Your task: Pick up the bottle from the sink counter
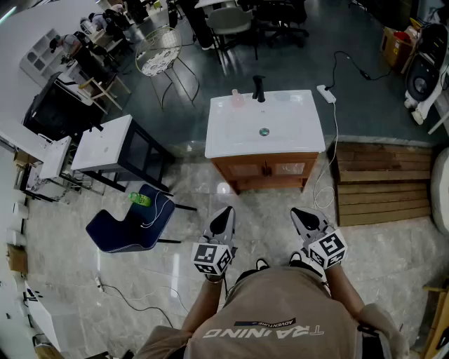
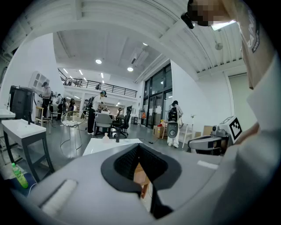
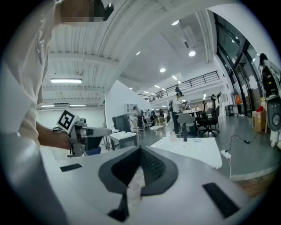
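Standing back from the vanity, the person in the tan shirt [image 1: 273, 322] holds 2 tools out in front, both pointing slightly downward over the glossy tiled floor [image 1: 266, 210]. Left gripper [image 1: 223, 219] first: its own view shows the dark jaws pressed together with nothing between them, so it is closed and empty. Right gripper [image 1: 303, 219], same story (its camera shows the jaws meeting at the tips, nothing caught in them). Off to the left, a blue chair [image 1: 119, 228] carries a green bottle [image 1: 139, 199] on its seat, and a white side table [image 1: 105, 144] stands just beyond it. To the right lies a wooden pallet [image 1: 379, 182]. Straight ahead now, well apart from both tools, sits the wooden cabinet [image 1: 266, 168] with the white sink counter [image 1: 280, 137] on top, 1 drain [image 1: 264, 131] at the middle of the basin. And there is the target: the pale bottle [image 1: 238, 99] stands upright at the counter's far edge, just left of the black faucet [image 1: 259, 88], untouched. A white power strip [image 1: 326, 93] rests at the counter's far right corner, its cable trailing down. Beyond the vanity, a round wire chair [image 1: 158, 52] and a grey office chair [image 1: 230, 21] stand on the darker floor.
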`<action>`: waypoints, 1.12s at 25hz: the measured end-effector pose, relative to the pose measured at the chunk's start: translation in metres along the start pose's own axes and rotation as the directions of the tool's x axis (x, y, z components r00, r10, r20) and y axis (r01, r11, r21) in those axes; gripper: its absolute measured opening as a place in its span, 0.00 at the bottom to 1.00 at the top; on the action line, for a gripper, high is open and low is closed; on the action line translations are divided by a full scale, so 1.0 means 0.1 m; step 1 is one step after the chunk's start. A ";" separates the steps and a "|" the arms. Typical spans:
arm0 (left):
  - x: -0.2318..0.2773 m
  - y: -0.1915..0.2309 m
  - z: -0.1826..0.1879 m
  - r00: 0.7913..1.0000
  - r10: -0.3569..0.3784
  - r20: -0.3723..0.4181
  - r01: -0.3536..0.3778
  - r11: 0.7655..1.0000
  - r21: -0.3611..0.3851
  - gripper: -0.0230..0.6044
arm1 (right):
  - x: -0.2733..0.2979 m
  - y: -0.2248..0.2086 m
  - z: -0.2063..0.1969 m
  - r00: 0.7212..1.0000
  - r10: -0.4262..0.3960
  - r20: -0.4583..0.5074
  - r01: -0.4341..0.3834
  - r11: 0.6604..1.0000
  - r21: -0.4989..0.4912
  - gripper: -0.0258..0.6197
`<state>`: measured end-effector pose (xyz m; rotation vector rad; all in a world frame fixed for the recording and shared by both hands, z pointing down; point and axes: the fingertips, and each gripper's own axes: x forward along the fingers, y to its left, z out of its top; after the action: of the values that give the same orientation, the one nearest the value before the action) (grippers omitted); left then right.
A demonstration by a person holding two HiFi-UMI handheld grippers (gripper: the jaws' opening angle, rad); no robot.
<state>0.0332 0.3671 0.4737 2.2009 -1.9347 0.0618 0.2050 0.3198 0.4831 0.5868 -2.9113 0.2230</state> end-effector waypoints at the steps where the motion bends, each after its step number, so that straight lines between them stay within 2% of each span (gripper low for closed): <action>1: 0.01 0.06 0.00 1.000 -0.007 0.001 0.007 1.000 0.005 0.05 | 0.06 0.02 0.03 1.000 0.002 0.014 -0.002 1.000 0.011 0.05; 4: 0.05 0.18 -0.01 0.999 -0.041 0.001 0.041 0.999 0.019 0.05 | 0.20 0.05 0.09 0.999 -0.014 0.041 0.013 1.000 0.021 0.05; 8: 0.06 0.23 -0.11 0.995 -0.101 -0.012 0.101 0.995 0.019 0.05 | 0.32 0.05 0.12 0.995 -0.077 0.057 0.076 0.997 0.023 0.05; 11: 0.08 0.32 -0.19 0.993 -0.117 -0.030 0.117 0.993 0.010 0.05 | 0.41 0.05 0.16 0.992 -0.111 0.054 0.109 0.994 0.024 0.05; 14: 0.08 0.44 -0.30 0.994 -0.102 -0.047 0.102 0.995 -0.016 0.05 | 0.48 0.09 0.09 0.994 -0.105 0.014 0.104 0.994 0.025 0.05; 19: 0.24 0.64 -0.46 0.996 -0.081 -0.045 0.073 0.985 -0.156 0.05 | 0.59 -0.01 0.02 0.997 -0.067 -0.033 0.068 0.997 0.037 0.05; 24: 0.53 0.77 -0.27 0.998 -0.026 -0.064 0.018 0.993 -0.117 0.05 | 0.90 -0.31 -0.10 0.998 -0.016 -0.062 0.014 0.999 -0.042 0.05; 28: 0.76 0.79 -0.03 0.997 -0.012 -0.077 0.006 0.998 -0.070 0.05 | 1.13 -0.62 0.05 1.000 0.013 0.011 -0.013 0.999 0.031 0.05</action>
<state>-0.0336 0.2841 0.4994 2.1308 -1.8574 0.0760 0.1259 0.2209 0.5061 0.5762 -2.9280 0.2683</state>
